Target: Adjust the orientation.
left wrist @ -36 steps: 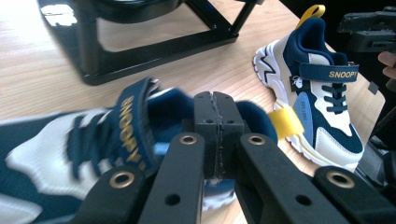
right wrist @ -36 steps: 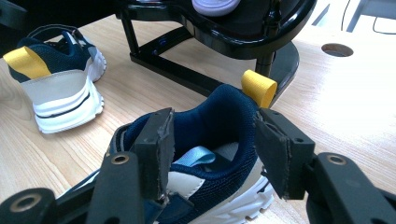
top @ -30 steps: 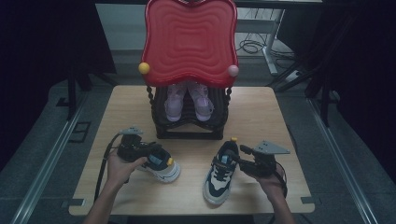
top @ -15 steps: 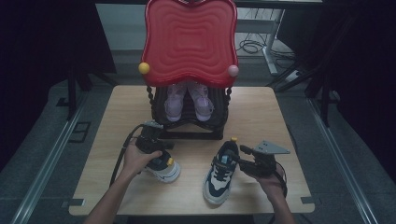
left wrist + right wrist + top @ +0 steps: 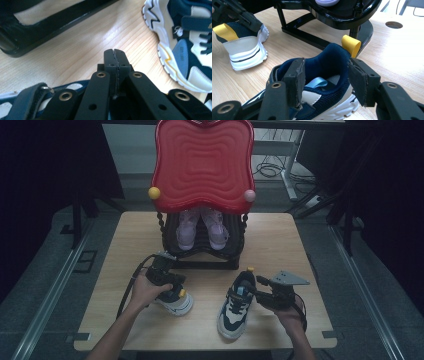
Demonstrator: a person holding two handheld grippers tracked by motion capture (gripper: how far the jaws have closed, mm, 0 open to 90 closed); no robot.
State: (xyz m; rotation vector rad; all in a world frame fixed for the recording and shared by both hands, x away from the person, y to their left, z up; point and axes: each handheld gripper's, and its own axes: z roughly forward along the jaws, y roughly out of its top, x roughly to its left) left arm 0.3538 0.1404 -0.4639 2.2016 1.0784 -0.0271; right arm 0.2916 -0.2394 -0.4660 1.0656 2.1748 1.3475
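Two navy, white and cream sneakers lie on the wooden table (image 5: 280,240). The left sneaker (image 5: 176,302) has a yellow heel tab and sits under my left gripper (image 5: 170,282). In the left gripper view those jaws (image 5: 115,60) are pressed together with nothing between them, hovering over bare wood just past the shoe's strap (image 5: 30,97). The right sneaker (image 5: 236,307) lies beside my right gripper (image 5: 248,287). My right gripper (image 5: 327,66) is open, its pads on either side of that sneaker's padded heel collar (image 5: 332,62), near the yellow pull tab (image 5: 351,45).
A black shoe rack (image 5: 200,251) with a tall red wavy back panel (image 5: 202,165) stands at the table's middle rear, holding a pair of pink shoes (image 5: 200,227). Its black base rail (image 5: 50,27) runs close ahead of the left jaws. The table's front edge is near both hands.
My left gripper has moved right and forward from the table's left part to above the left sneaker. The right gripper and right sneaker have stayed put.
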